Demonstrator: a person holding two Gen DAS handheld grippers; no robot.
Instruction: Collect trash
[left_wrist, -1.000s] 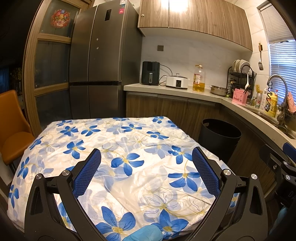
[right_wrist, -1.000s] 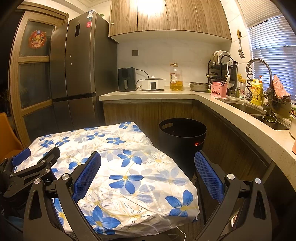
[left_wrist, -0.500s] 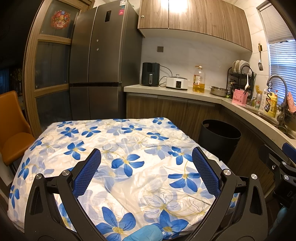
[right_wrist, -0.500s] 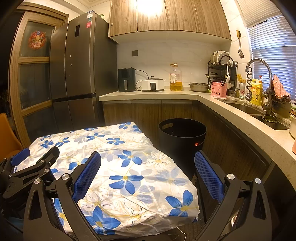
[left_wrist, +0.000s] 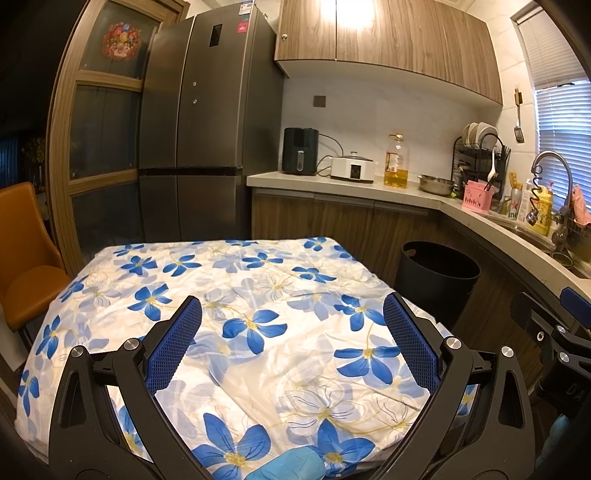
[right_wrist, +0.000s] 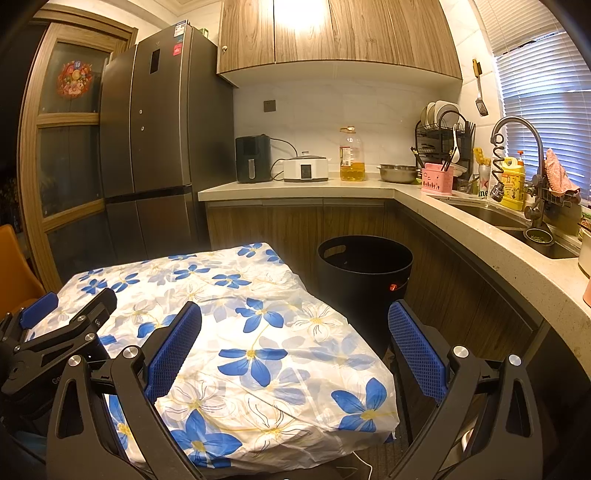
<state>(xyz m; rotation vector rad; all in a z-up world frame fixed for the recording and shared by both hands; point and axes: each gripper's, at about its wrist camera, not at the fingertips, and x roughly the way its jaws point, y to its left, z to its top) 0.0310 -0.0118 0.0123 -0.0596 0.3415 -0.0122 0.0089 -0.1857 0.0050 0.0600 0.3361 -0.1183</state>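
A black round trash bin (left_wrist: 437, 273) stands on the floor right of the table, against the wooden cabinets; it also shows in the right wrist view (right_wrist: 364, 273). The table (left_wrist: 258, 295) wears a white cloth with blue flowers; no loose trash shows on it. My left gripper (left_wrist: 291, 332) is open and empty above the near part of the table. My right gripper (right_wrist: 293, 339) is open and empty over the table's right front corner, the bin just beyond it. Each gripper shows at the edge of the other's view.
An orange chair (left_wrist: 26, 258) stands left of the table. A grey fridge (left_wrist: 199, 129) is behind it. The counter (right_wrist: 295, 188) holds an air fryer, cooker, oil bottle, bowl and dish rack. A sink (right_wrist: 498, 218) with a tap is on the right.
Both views have shifted very slightly. The grippers stay open and nothing on the table has moved.
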